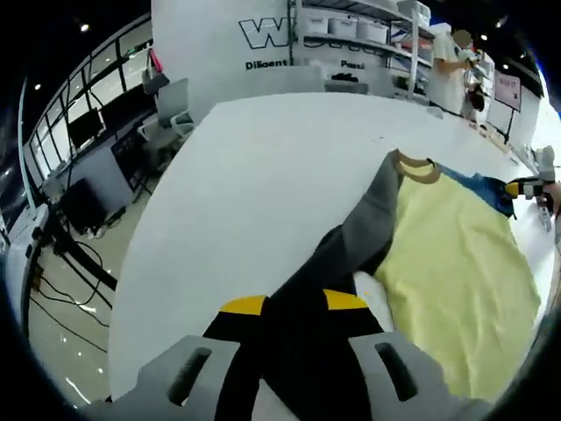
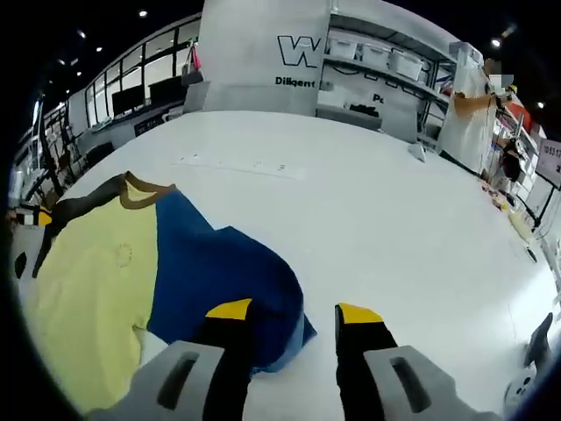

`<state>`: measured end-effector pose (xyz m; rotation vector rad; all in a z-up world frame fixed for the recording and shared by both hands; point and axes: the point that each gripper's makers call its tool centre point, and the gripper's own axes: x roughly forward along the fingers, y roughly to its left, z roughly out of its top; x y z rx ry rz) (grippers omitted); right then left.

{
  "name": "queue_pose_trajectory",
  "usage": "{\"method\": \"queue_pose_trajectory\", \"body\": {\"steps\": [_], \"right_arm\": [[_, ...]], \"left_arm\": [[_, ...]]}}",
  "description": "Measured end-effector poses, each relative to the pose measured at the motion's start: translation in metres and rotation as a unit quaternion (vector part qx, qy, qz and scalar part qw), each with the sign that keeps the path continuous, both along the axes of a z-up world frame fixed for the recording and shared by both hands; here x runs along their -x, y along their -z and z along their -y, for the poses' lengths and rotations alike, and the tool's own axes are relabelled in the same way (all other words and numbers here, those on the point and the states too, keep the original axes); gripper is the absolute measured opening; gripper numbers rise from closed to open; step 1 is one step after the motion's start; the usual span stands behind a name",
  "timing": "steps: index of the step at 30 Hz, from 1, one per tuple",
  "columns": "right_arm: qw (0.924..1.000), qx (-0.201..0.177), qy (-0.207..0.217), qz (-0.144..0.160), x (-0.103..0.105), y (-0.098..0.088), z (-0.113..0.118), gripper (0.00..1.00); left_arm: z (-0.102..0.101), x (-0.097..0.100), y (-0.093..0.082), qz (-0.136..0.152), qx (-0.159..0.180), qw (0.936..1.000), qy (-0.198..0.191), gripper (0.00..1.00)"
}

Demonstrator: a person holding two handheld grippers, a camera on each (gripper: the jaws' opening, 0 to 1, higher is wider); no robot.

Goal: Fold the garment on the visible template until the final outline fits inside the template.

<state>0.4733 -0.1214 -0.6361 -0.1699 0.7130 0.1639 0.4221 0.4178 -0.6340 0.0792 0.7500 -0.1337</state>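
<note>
A shirt with a pale yellow body (image 1: 456,272), tan collar (image 1: 416,168), dark grey sleeve (image 1: 368,219) and blue sleeve (image 2: 219,263) lies flat on the white table (image 1: 263,175). My left gripper (image 1: 294,303) is at the end of the grey sleeve. Its yellow-tipped jaws stand apart with the dark cloth lying between them. My right gripper (image 2: 294,311) is at the outer edge of the blue sleeve. Its jaws are open, one over the blue cloth and one over bare table. The right gripper (image 1: 529,186) appears far right in the left gripper view, and the left gripper (image 2: 31,230) far left in the right gripper view.
The table's curved edge (image 1: 149,254) drops to a floor with desks, monitors and cables (image 1: 79,202). Bare table (image 2: 377,202) stretches beyond the shirt. Shelves with bins (image 2: 377,53) and a person (image 1: 451,61) stand at the far end.
</note>
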Motion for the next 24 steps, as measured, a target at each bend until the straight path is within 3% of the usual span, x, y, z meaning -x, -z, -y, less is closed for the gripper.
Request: {"method": "queue_pose_trajectory", "body": {"steps": [3, 9, 14, 15, 24], "right_arm": [[0.9992, -0.033, -0.021, 0.007, -0.003, -0.008, -0.022, 0.45], [0.9974, -0.034, -0.063, 0.003, -0.007, -0.008, -0.049, 0.59], [0.9949, -0.042, -0.091, 0.002, -0.012, -0.006, -0.066, 0.69], [0.9946, -0.042, -0.095, 0.001, -0.012, -0.006, -0.068, 0.71], [0.9886, -0.054, -0.138, -0.027, -0.019, 0.017, -0.094, 0.79]], "left_arm": [[0.018, -0.013, -0.006, 0.016, 0.006, 0.9991, 0.038, 0.29], [0.035, -0.031, -0.004, 0.024, 0.006, 0.998, 0.058, 0.31], [0.041, -0.046, 0.0, 0.033, 0.016, 0.9967, 0.072, 0.5], [0.042, -0.047, 0.001, 0.033, 0.016, 0.9967, 0.073, 0.5], [0.047, -0.055, 0.015, 0.011, 0.019, 0.9963, 0.084, 0.26]]}}
